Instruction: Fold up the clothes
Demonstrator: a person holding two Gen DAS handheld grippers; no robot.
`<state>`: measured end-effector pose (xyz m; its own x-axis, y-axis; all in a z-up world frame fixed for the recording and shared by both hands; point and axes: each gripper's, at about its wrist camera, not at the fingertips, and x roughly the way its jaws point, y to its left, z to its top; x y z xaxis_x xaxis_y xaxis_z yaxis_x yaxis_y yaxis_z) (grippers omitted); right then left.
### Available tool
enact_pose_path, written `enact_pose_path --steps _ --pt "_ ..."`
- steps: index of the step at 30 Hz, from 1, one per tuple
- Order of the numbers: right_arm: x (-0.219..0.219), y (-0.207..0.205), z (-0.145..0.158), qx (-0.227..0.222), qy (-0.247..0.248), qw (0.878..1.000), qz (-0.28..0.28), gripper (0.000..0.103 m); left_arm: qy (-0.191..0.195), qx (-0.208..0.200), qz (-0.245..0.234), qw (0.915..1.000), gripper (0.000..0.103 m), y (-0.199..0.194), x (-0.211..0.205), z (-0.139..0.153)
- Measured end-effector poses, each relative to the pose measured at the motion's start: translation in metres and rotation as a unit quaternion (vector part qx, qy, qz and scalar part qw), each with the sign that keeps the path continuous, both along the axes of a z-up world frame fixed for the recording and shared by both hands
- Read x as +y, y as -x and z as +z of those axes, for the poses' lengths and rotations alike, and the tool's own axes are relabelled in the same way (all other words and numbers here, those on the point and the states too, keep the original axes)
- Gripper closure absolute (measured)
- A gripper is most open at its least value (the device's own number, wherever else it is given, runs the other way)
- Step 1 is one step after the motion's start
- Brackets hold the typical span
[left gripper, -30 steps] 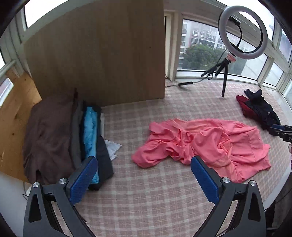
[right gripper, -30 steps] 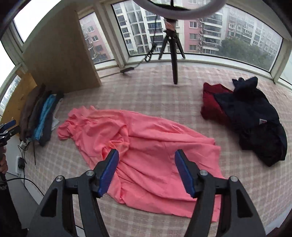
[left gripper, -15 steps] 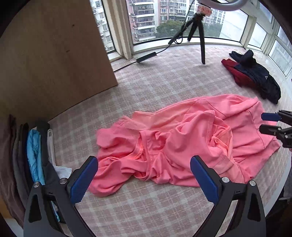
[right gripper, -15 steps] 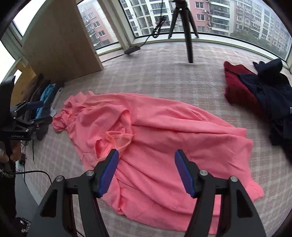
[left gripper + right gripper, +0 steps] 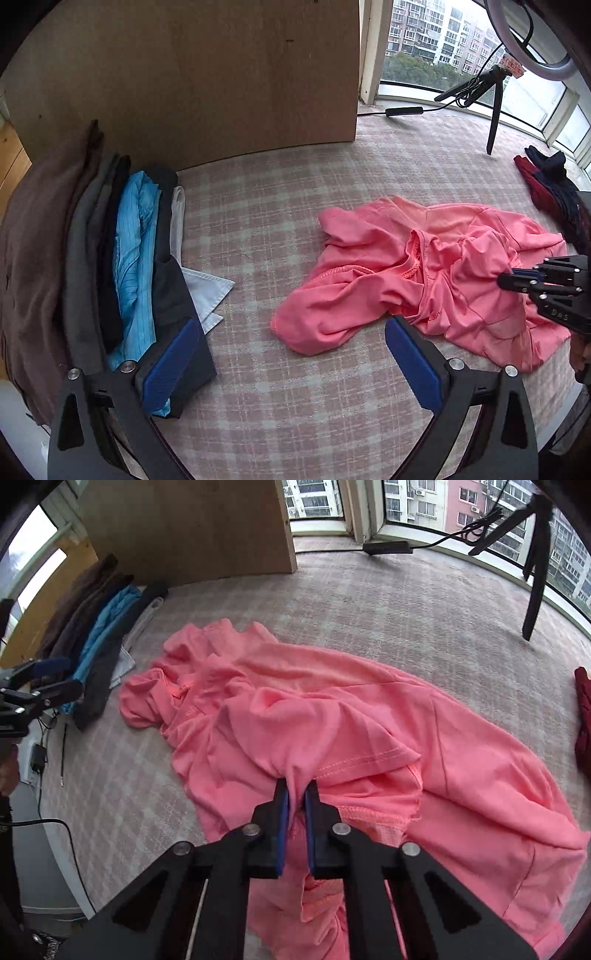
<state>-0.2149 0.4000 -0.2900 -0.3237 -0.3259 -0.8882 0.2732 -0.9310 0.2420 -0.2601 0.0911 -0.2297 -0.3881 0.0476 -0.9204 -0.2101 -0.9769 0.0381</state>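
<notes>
Right wrist view shows the right gripper [image 5: 296, 794] with its fingers [image 5: 281, 812] pinched nearly together on a bunched fold of the pink shirt [image 5: 369, 738], near a stitched hem. The shirt lies crumpled on the checked cover [image 5: 388, 602] of what looks like a bed or padded platform, roughly in its middle, one sleeve end rumpled toward the stack of folded clothes [image 5: 122, 266]. The left gripper [image 5: 291, 354] hangs over the bare cover just short of the shirt's near sleeve, fingers [image 5: 413, 365] spread wide and holding nothing. In my judgement the step in hand is spreading the garment flat: the left should take a matching edge or shoulder, not loose middle fabric, so both grips can draw it taut and lay it square before any fold. The pinch on gathered cloth may catch two layers; that should be checked on lifting. No containers are present; the folded stack leans against a wooden panel [image 5: 203, 74], and a dark heap [image 5: 550, 184] lies well apart by the window.
</notes>
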Motion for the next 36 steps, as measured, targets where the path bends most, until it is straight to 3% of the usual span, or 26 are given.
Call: enact_pose_path --steps 1,5,10,12,14,15,18,21,23,24,25,26,28,32,36 --pt "0.015 -0.007 0.012 0.013 0.009 1.0 -0.012 0.101 0.0 0.001 -0.004 1.0 0.002 0.001 0.002 0.0" --pt "0.104 -0.038 0.066 0.053 0.001 0.993 -0.109 0.101 0.004 0.002 -0.023 0.9997 0.002 0.006 0.016 0.0" --pt "0.192 -0.073 0.092 0.048 -0.029 0.977 -0.207 0.097 0.016 0.004 -0.06 0.9981 0.002 0.006 0.036 -0.005" --pt "0.176 -0.073 0.084 0.036 -0.015 0.983 -0.18 0.091 0.02 -0.002 -0.057 0.9982 0.002 0.005 0.041 -0.009" --pt "0.134 -0.067 0.073 0.034 -0.013 0.992 -0.122 0.057 0.006 -0.013 -0.051 0.9986 0.002 0.002 0.041 -0.012" --pt "0.111 -0.062 0.067 0.035 -0.008 0.995 -0.09 0.034 -0.001 -0.017 -0.048 0.9987 0.002 -0.002 0.04 -0.012" --pt "0.042 -0.041 0.049 0.047 0.011 0.999 -0.005 0.032 -0.001 -0.021 -0.043 0.9989 0.002 -0.017 0.035 -0.011" --pt "-0.008 -0.013 0.018 0.011 -0.015 0.999 0.04 0.032 0.009 -0.012 -0.027 0.9995 0.002 -0.034 0.019 -0.005" --pt "-0.026 -0.004 0.0 0.001 -0.048 0.997 0.059 0.034 0.011 -0.006 -0.013 0.9998 0.002 -0.045 0.007 -0.001" --pt "-0.031 -0.002 -0.006 -0.003 -0.061 0.996 0.066 0.053 0.011 -0.004 -0.004 0.9999 0.002 -0.05 -0.001 0.001" --pt "-0.029 -0.001 -0.009 -0.017 -0.056 0.996 0.064 0.102 0.012 0.0 0.006 0.9999 0.002 -0.055 -0.008 0.003" --pt "-0.026 -0.001 -0.01 -0.029 -0.048 0.997 0.061 0.098 0.012 0.002 0.018 0.9998 0.002 -0.061 -0.016 0.003" --pt "-0.018 -0.006 0.002 -0.038 0.007 0.998 0.053 0.1 0.011 0.008 0.04 0.9991 0.002 -0.072 -0.033 0.005" --pt "-0.041 -0.033 0.043 -0.02 0.084 0.993 0.077 0.1 -0.008 0.008 0.085 0.9963 0.002 -0.098 -0.062 0.006" --pt "-0.087 -0.055 0.061 -0.051 0.162 0.978 0.123 0.1 -0.011 0.009 0.121 0.9926 0.002 -0.128 -0.087 0.005"
